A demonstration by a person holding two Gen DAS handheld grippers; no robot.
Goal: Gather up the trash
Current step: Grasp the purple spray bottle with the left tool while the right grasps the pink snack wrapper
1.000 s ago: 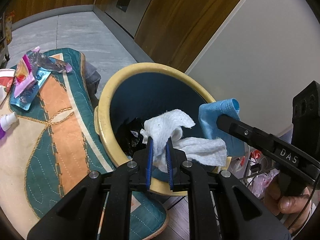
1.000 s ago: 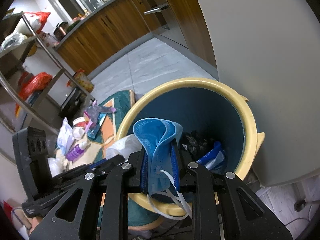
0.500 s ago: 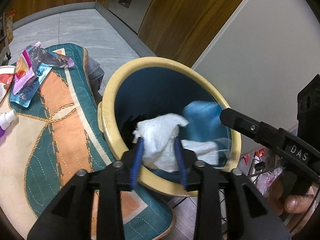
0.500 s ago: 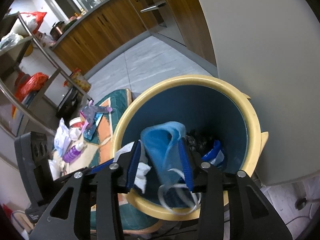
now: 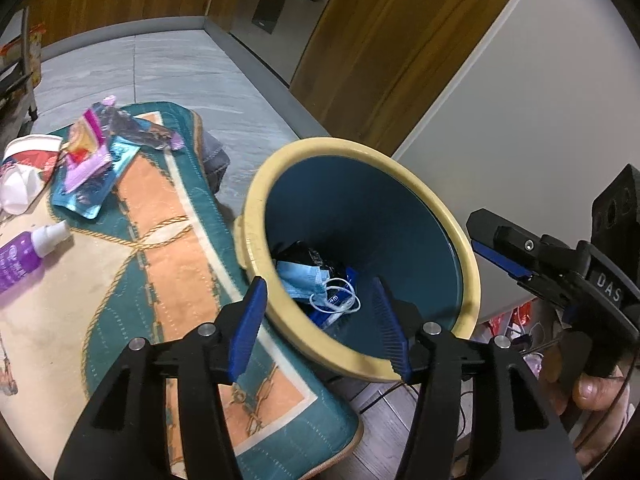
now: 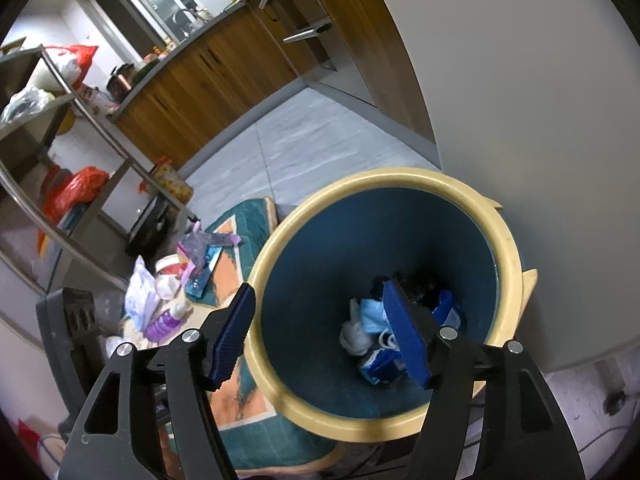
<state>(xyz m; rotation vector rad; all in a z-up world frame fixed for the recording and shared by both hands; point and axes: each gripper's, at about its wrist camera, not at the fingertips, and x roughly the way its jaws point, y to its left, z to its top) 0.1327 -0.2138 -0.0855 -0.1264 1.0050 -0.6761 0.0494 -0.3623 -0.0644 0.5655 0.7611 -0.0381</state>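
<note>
**Both claws over the bin, jaws opening on nothing**

Hidden or unclear: the bottom of the bin point(image 5: 436, 216) is dark, and the black item point(image 5: 306, 254) lying there cannot be identified. In the right wrist view the blue face mask point(image 6: 370, 316) is partly covered by the right-hand pad of the right gripper point(image 6: 326, 332). The white tissue point(image 6: 354, 338) is seen only in that view; in the left wrist view it is not made out. The right gripper is cut off at the right edge of the left wrist view, where only part of the hand point(image 5: 596, 392) holding it is seen.

Container: a bin with a cream rim and dark blue inner wall is noted just ahead of and below both claws. Inside, at the bottom, the face mask point(image 5: 300, 282) with its white ear loops is recorded, touching the tissue, a blue-and-white wrapper point(image 6: 380, 360) and the black item.

Claws: the left gripper point(image 5: 320, 330) is seen with jaws opening — nothing between the pads, its left pad over the near rim. The right gripper's jaws are likewise opening and empty, the left pad outside the rim, the right pad over the bin's mouth.

Left of the claws, on the patterned rug point(image 5: 172, 240), further trash is noted — foil wrappers point(image 5: 92, 168), a purple spray bottle point(image 5: 24, 252) and a paper cup point(image 5: 28, 152) — well apart from the bin.
</note>
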